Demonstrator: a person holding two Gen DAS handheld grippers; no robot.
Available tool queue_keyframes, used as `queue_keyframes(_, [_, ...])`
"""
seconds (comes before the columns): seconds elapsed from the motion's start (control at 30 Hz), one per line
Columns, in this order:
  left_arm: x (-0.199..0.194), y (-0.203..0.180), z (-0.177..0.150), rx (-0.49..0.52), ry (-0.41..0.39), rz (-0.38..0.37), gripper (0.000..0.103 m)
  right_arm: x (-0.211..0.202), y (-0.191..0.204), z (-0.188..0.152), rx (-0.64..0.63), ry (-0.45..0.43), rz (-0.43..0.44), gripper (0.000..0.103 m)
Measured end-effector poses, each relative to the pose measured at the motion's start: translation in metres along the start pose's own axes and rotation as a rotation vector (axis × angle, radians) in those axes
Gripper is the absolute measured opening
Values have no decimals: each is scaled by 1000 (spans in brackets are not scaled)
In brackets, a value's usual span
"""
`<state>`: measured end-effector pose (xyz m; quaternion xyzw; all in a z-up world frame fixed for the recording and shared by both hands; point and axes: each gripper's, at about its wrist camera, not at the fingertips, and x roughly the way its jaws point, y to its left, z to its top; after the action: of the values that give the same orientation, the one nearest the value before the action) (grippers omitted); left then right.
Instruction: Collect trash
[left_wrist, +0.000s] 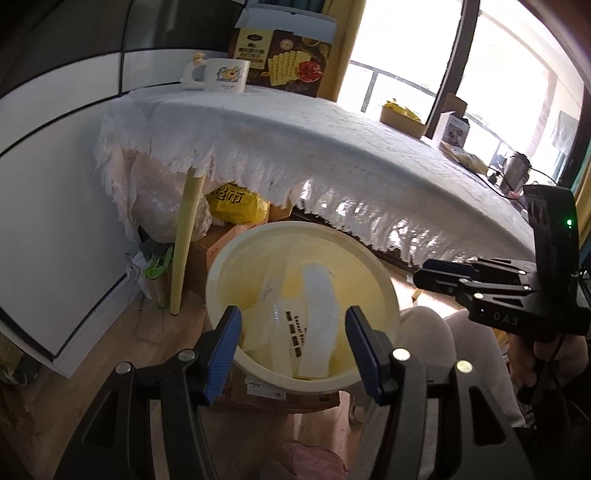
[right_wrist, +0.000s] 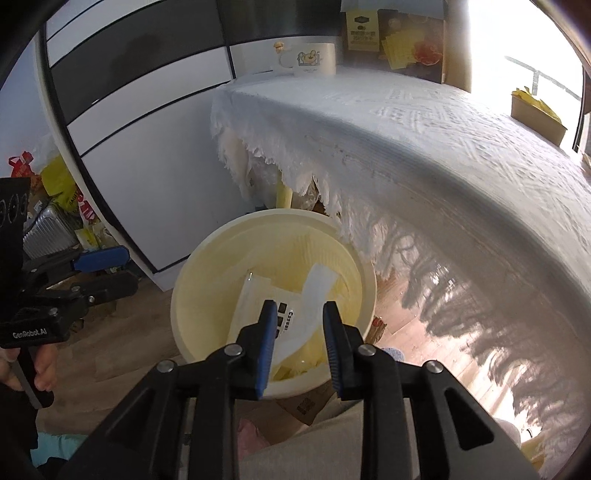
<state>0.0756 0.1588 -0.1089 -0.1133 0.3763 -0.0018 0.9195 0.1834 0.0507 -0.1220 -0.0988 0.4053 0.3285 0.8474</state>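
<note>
A cream round trash bin (left_wrist: 225, 258) stands on the floor beside the table; it also shows in the right wrist view (right_wrist: 192, 266). Inside lie a white paper strip (left_wrist: 319, 314) and a clear wrapper with dark print (left_wrist: 291, 332), seen again from the right as the strip (right_wrist: 317, 284) and the wrapper (right_wrist: 258, 295). My left gripper (left_wrist: 293, 325) is open and empty above the bin's near rim. My right gripper (right_wrist: 300, 317) is open and empty above the bin, and it appears from the side in the left wrist view (left_wrist: 424, 277).
A table with a white fringed cloth (left_wrist: 295, 147) stands behind the bin, carrying a white mug (left_wrist: 221, 75), a cracker box (left_wrist: 288, 62), a cardboard tray (left_wrist: 402, 118) and a metal cup (left_wrist: 515, 173). Bags and boxes sit under the table (left_wrist: 236, 203). White cabinets (right_wrist: 147, 129) line the left.
</note>
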Motion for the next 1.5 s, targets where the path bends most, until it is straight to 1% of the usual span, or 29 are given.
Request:
queue_keyframes(0.43, [-21,-53,6,84,-52,-38,59,-60,-19,-32,54,-65,-29,23])
queue_keyframes(0.6, [-27,-74,9,117,-62,-37,61,-86,-27,-43,71,-92,-50,23])
queue_keyframes(0.87, [-41,-103,11,156,-94,-67,63,-127,-38,-60,90,-138,-84,23])
queue_keyframes(1.0, [-51,-120,14,175,-119,-79,66,-148,-41,-63,94,-167,-101,23])
queue_keyframes(1.1, [-58,-132,17,196,-134,-67,67,-163,-40,-63,96,-192,-112,23])
queue_keyframes(1.23, [-74,-149,23,224,-175,-75,69,-186,-40,-60,91,-233,-130,24])
queue_keyframes(1.37, [-88,-160,28,235,-212,-85,72,-209,-40,-56,83,-274,-131,36])
queue_keyframes(1.43, [-93,-164,30,236,-227,-83,76,-217,-40,-55,79,-292,-129,41])
queue_keyframes(1.5, [-99,-167,32,236,-241,-88,81,-226,-38,-55,73,-306,-126,48])
